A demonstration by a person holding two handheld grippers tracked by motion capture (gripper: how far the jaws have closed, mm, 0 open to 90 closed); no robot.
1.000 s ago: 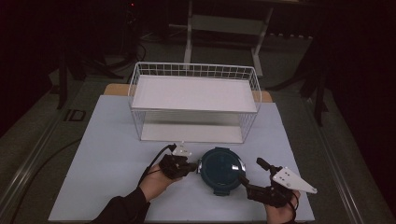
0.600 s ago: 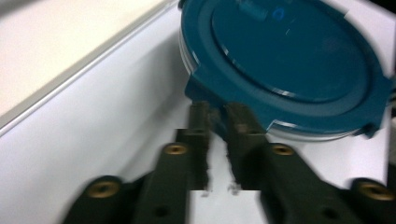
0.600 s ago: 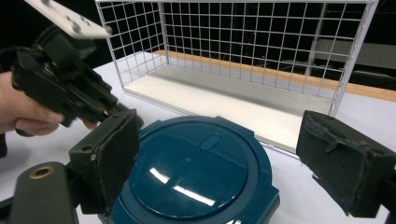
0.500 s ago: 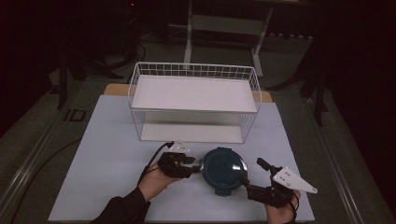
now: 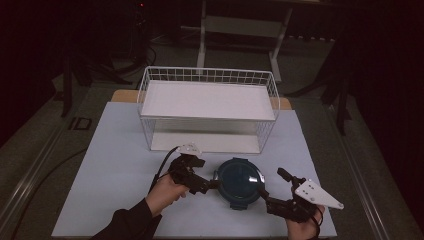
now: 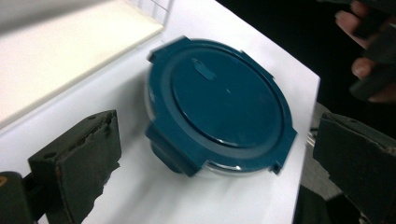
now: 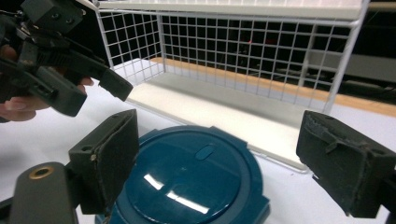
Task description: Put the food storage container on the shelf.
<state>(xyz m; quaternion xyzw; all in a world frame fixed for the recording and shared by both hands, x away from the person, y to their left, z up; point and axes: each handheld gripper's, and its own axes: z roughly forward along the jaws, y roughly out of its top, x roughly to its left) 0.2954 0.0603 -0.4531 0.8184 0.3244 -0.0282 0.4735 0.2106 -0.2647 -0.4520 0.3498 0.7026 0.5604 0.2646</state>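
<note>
**A:** What do we have at the centre?

**B:** A round teal food container point(image 5: 240, 181) with a snap-on lid, lying flat on the pale blue table point(image 5: 115, 160), near the front edge and just in front of a white wire basket point(image 5: 207, 107). The lid has clip tabs around its rim and a small oval raised mark on top.

**A:** And our grippers?

**B:** The left gripper point(image 5: 212, 184) comes in from the container's left, its jaws spread wide with the tips close to the rim; we cannot tell whether they touch it. The right gripper point(image 5: 263, 194) sits at the container's right front, jaws also spread, holding nothing. In the right gripper view the lid lies low between the two black pads.

**A:** What could go wrong from here?

**B:** We judge the lid smooth and slightly glossy, so pads closing on its curved rim could slip and slide the container across the table. A push from one side alone might shove it against the basket's wire front. Pressing on a clip tab could pop the lid loose.

**A:** Any writing we can read?

**B:** None. The oval mark on the lid is too small to show any lettering, and no brand or label is legible on the basket or the grippers.
</note>
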